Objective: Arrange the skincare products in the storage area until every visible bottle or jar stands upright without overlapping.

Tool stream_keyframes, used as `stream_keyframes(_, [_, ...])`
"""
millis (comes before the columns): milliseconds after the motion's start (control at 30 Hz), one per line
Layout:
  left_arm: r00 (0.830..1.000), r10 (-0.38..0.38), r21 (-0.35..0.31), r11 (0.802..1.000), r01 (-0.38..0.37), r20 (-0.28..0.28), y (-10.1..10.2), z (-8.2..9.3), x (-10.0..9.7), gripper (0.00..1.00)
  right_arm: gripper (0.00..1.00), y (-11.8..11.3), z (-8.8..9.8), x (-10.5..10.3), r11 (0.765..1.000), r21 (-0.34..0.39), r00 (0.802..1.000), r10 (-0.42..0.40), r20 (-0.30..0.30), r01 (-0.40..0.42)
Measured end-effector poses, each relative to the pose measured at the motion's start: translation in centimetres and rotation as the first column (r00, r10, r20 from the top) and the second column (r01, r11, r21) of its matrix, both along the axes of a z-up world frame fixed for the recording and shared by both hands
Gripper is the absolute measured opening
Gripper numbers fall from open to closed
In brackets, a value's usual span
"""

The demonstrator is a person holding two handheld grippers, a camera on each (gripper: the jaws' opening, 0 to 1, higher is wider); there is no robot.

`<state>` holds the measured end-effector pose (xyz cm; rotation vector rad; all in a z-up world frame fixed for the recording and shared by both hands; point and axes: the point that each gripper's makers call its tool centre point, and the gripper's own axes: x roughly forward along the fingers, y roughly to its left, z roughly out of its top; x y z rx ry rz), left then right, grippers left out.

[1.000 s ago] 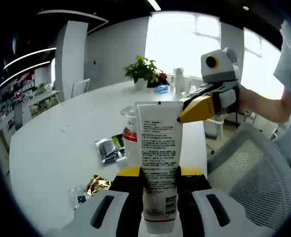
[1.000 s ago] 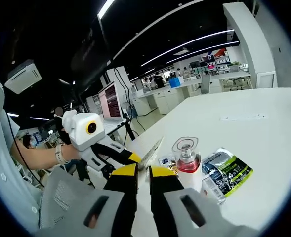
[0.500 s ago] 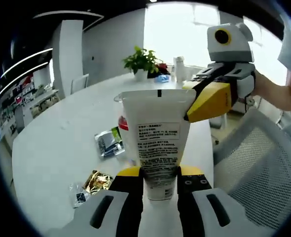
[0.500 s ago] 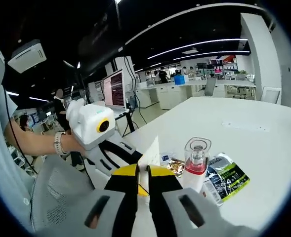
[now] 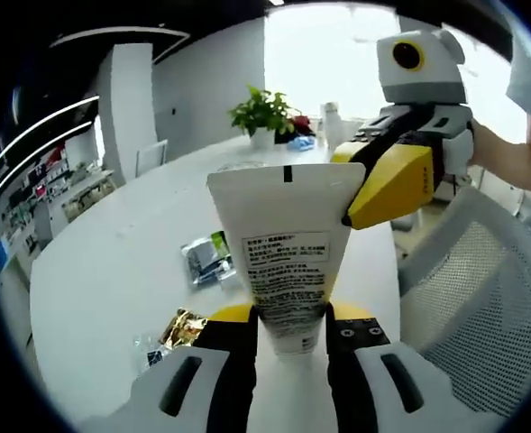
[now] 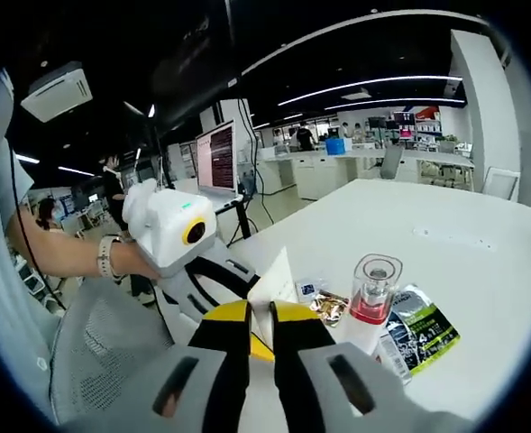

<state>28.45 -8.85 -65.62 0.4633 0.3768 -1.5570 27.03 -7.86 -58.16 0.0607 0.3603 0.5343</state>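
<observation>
Holding a white tube (image 5: 286,244) between both tongs above the white table (image 5: 112,271): left gripper (image 5: 288,336) clamps its lower end, right gripper (image 5: 387,185) pinches the flat crimped top corner. In the right gripper view, the right gripper (image 6: 260,316) is closed narrow on the tube's edge (image 6: 274,280). Pump bottle (image 6: 370,302) stands upright beside foil sachets (image 6: 418,325) on the table.
</observation>
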Motion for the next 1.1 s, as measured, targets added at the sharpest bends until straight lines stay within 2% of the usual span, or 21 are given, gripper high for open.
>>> stream_keyframes(33, [1.000, -0.003, -0.001, 1.000, 0.003, 0.006, 0.0, 0.0, 0.0, 0.27, 0.09, 0.0, 0.0, 0.0, 1.000, 0.001, 1.000, 0.000, 0.000, 0.000])
stream_keyframes(67, [0.999, -0.018, 0.004, 1.000, 0.018, 0.041, 0.1, -0.1, 0.1, 0.27, 0.09, 0.0, 0.0, 0.0, 1.000, 0.000, 1.000, 0.000, 0.002, 0.000])
stream_keyframes(100, [0.999, -0.019, 0.008, 1.000, 0.018, 0.051, 0.1, -0.1, 0.1, 0.28, 0.09, 0.0, 0.0, 0.0, 1.000, -0.003, 1.000, 0.001, 0.003, -0.001])
stream_keyframes(200, [0.999, -0.012, 0.010, 1.000, 0.011, 0.034, 0.1, -0.1, 0.2, 0.28, 0.12, 0.0, -0.4, -0.2, 1.000, -0.017, 1.000, 0.011, -0.012, -0.011])
stream_keyframes(333, [0.999, 0.013, -0.003, 1.000, -0.013, 0.038, 0.1, 0.0, 0.5, 0.33, 0.18, -0.1, -0.8, -0.5, 0.999, -0.031, 1.000, 0.019, -0.016, -0.019])
stream_keyframes(400, [0.999, 0.018, 0.000, 1.000, -0.018, 0.027, 0.3, -0.1, 0.5, 0.35, 0.18, -0.2, -1.4, -0.9, 0.998, -0.044, 0.998, 0.036, -0.048, -0.038])
stream_keyframes(567, [0.996, 0.079, 0.004, 0.997, -0.079, -0.032, 1.0, 0.1, 0.5, 0.30, 0.25, -0.7, -2.0, -1.1, 0.997, -0.055, 0.997, 0.047, -0.064, -0.050])
stream_keyframes(667, [0.995, 0.093, 0.007, 0.996, -0.092, -0.044, 1.4, 0.3, 0.4, 0.30, 0.31, -0.9, -2.7, -1.2, 0.997, -0.057, 0.994, 0.053, -0.092, -0.058])
stream_keyframes(800, [0.992, 0.117, 0.018, 0.993, -0.117, -0.047, 1.9, 0.3, 0.1, 0.29, 0.32, -1.1, -3.5, -1.3, 0.996, -0.051, 0.990, 0.061, -0.125, -0.068])
stream_keyframes(833, [0.991, 0.117, 0.032, 0.993, -0.115, -0.072, 2.1, 0.2, -0.4, 0.28, 0.31, -1.1, -3.9, -1.3, 0.996, -0.050, 0.988, 0.066, -0.142, -0.073])
stream_keyframes(967, [0.990, 0.117, 0.044, 0.992, -0.114, -0.077, 2.1, 0.0, -1.2, 0.28, 0.27, -1.1, -4.4, -1.2, 0.996, -0.025, 0.983, 0.078, -0.164, -0.083])
stream_keyframes(1100, [0.989, 0.118, 0.048, 0.992, -0.115, -0.086, 2.0, -0.1, -1.5, 0.28, 0.26, -0.9, -5.3, -0.9, 0.994, -0.038, 0.979, 0.094, -0.182, -0.103])
